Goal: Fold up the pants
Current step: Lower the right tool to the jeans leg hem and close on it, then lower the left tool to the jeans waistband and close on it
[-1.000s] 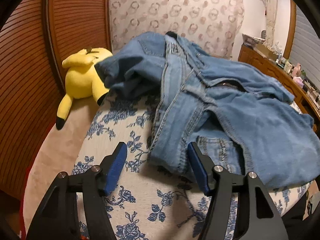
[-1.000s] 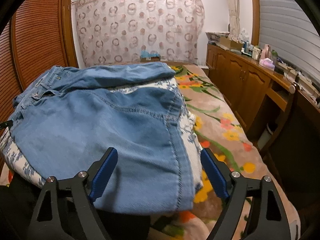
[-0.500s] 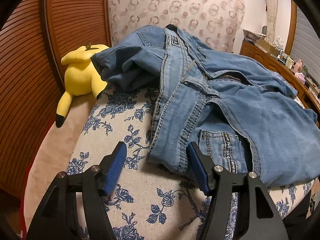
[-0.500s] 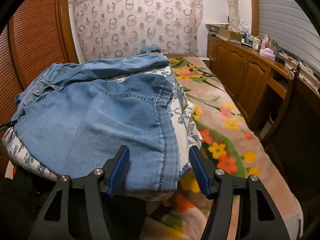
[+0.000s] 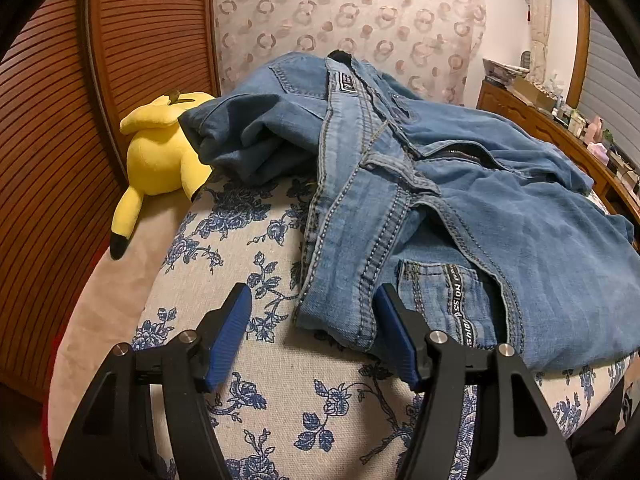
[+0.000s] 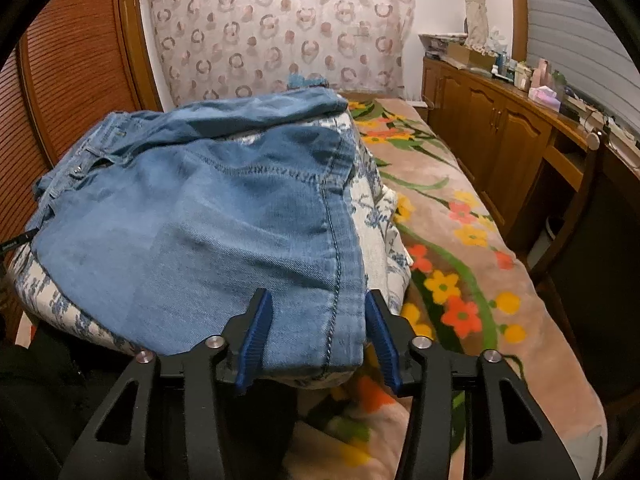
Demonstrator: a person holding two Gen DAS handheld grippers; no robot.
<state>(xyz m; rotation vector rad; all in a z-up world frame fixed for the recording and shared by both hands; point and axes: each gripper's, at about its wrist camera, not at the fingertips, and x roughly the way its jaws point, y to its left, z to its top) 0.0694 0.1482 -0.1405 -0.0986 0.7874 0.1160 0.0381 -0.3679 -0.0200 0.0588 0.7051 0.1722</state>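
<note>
Blue denim pants (image 5: 460, 208) lie crumpled on a white cushion with blue flowers (image 5: 240, 264). In the left wrist view the waistband end is nearest, with a back pocket showing. My left gripper (image 5: 312, 324) is open, its jaws astride the near corner of the waistband. In the right wrist view the pants (image 6: 200, 220) drape over the cushion (image 6: 380, 248), a leg with a side seam nearest. My right gripper (image 6: 318, 328) is open, its jaws on either side of the leg's near edge at the seam.
A yellow plush toy (image 5: 160, 160) lies left of the pants against a wooden slatted door (image 5: 52, 120). A floral blanket (image 6: 460, 264) covers the bed to the right. A wooden cabinet (image 6: 500, 136) with clutter runs along the right wall. A patterned curtain (image 6: 280, 40) hangs behind.
Both grippers have moved forward to the pants. The right gripper's jaws have narrowed around the leg edge. The left jaws now frame the waistband corner.
</note>
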